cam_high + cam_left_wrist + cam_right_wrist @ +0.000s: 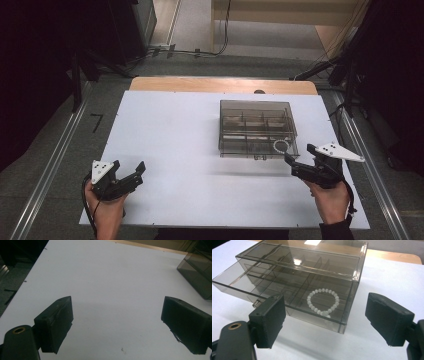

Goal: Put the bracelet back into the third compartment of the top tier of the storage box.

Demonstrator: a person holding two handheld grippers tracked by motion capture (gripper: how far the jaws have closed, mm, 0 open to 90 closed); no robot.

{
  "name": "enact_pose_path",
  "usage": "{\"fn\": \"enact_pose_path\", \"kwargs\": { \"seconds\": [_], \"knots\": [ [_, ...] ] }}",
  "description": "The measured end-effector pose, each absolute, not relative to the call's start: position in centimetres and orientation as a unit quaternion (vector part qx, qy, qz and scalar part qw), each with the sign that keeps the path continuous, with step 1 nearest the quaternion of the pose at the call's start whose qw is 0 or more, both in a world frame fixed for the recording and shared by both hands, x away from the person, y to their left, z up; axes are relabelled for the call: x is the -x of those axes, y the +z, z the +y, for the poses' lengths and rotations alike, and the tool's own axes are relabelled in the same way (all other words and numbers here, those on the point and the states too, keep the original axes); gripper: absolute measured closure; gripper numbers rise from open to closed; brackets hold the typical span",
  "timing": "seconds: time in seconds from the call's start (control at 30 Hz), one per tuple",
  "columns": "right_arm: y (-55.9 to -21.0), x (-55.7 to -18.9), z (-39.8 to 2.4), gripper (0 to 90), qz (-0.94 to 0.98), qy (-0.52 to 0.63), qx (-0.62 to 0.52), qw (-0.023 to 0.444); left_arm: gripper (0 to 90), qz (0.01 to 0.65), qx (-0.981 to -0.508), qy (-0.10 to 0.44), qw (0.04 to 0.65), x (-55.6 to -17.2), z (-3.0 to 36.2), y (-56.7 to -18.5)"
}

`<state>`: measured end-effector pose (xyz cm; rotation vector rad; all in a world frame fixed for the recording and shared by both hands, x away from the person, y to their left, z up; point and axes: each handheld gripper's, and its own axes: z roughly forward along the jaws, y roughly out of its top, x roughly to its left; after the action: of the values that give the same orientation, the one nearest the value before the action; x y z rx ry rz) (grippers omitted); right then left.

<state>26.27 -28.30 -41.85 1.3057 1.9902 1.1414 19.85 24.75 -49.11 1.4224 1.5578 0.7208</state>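
We hold the right gripper (300, 161) released, jaws apart, just near-right of the box (256, 127), whose drawer (274, 293) stands pulled out with a bracelet (323, 302) inside. The left gripper (129, 172), also released, waits near-left. Likely next: reach the bracelet or push the drawer in.

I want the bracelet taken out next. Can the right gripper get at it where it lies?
Probably yes: the right gripper is open just in front of the pulled-out drawer, and the bead bracelet lies uncovered in its near corner compartment.
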Motion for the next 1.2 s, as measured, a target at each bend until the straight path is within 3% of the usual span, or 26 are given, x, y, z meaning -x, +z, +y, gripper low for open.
{"fn": "enact_pose_path", "kwargs": {
  "seconds": [1.2],
  "knots": [
    [-43.3,-23.7,-31.1,15.5,0.731,0.392,-0.497,0.255,10.6,0.626,-0.573,0.291,0.441,-19.8,24.6,-49.0]
  ]
}}
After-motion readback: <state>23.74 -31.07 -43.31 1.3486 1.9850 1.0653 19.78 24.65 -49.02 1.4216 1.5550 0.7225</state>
